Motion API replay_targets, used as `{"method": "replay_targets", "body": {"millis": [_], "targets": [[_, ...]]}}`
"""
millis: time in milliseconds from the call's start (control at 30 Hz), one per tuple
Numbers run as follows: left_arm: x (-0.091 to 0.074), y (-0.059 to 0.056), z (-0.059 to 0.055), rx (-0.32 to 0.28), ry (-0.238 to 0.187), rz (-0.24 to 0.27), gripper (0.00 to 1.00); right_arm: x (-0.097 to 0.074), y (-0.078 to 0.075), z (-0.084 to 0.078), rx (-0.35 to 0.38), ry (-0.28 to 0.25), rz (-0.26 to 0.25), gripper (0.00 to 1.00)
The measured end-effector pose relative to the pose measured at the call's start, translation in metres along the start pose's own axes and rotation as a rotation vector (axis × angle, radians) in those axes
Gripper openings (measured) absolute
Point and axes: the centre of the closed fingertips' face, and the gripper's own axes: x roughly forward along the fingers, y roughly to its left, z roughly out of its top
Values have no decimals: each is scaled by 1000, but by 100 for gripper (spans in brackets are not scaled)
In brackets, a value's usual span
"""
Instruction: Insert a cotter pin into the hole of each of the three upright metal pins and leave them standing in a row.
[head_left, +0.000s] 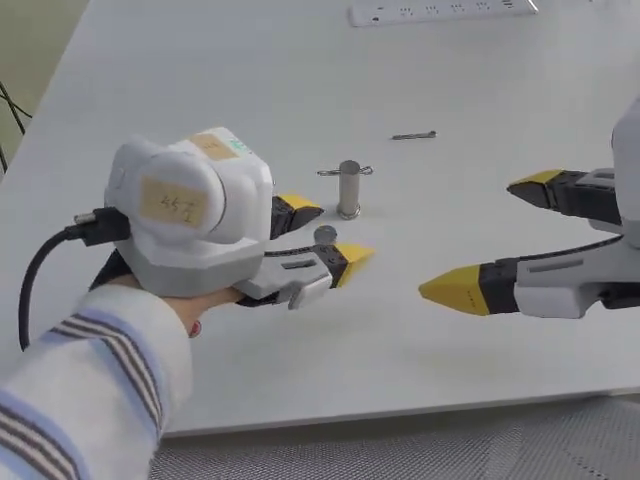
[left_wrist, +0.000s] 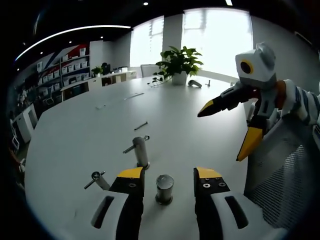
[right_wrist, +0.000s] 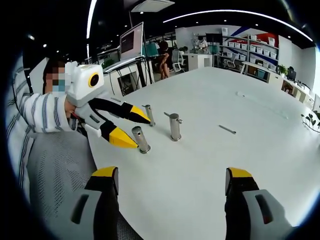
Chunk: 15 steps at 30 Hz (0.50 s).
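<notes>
Three upright metal pins stand on the white table (head_left: 300, 80). My left gripper (head_left: 328, 232) is open with its yellow jaws either side of the nearest pin (left_wrist: 164, 188), which has nothing through it. Just beyond stands a middle pin (head_left: 348, 188) with a cotter pin through its top. To the left in the left gripper view is a third pin (left_wrist: 98, 178), which also seems to carry a cotter pin. A loose cotter pin (head_left: 413, 135) lies farther back. My right gripper (head_left: 490, 238) hovers open at the right, holding nothing.
A white power strip (head_left: 440, 10) lies at the table's far edge. A grey mesh chair (right_wrist: 60, 165) is at the near side. A potted plant (left_wrist: 179, 62) stands on the table's far end. The table's front edge runs just below both grippers.
</notes>
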Motion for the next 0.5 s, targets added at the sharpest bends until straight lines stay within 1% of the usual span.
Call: {"method": "replay_targets", "body": {"millis": [67, 100, 167, 267, 333, 400, 467, 500], "targets": [[-4, 1, 4, -11, -12, -4, 43, 0, 1, 0, -5, -2, 3, 86], [-6, 2, 6, -9, -18, -6, 47, 1, 1, 0, -5, 1, 5, 87], [-10, 0, 7, -8, -22, -24, 53, 0, 1, 0, -4, 3, 4, 87], [-17, -1, 9, -8, -28, -45, 57, 0, -1, 0, 0, 4, 1, 87], [-22, 1, 8, 0, -26, -42, 59, -1, -2, 0, 1, 4, 0, 87], [-26, 2, 8, -11, -23, -44, 68, -1, -2, 0, -5, 11, -1, 87], [-30, 2, 10, -14, -27, -48, 78, -2, -3, 0, -6, 13, -3, 87], [-34, 2, 11, -14, -32, -50, 81, -2, -3, 0, -4, 14, -5, 87]]}}
